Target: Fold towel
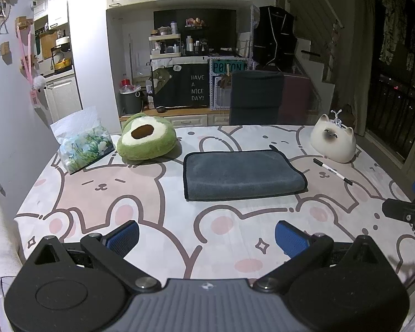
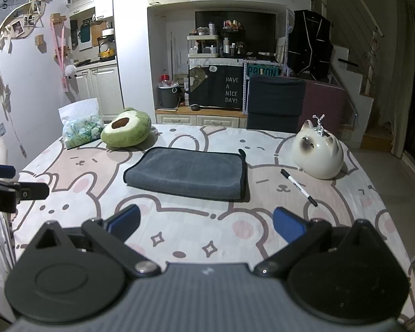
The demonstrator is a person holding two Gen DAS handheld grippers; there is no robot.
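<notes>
Nearest, left hand-held gripper [image 1: 207, 236] with blue pads wide apart, holding nothing, hovering over the tabletop [image 1: 157, 238]. Same for the right hand-held gripper [image 2: 206, 228]: pads spread, nothing between them. Each one only partly seen, cut off at the frame edge, in the other's view. Beyond, at mid-tabletop, the grey towel [image 1: 242, 175] lying folded flat. Just right of it, a pen [image 1: 332, 171]. Farther back, avocado plush [image 1: 146, 139], tissue pack [image 1: 81, 145] and cat figurine [image 1: 333, 141].
</notes>
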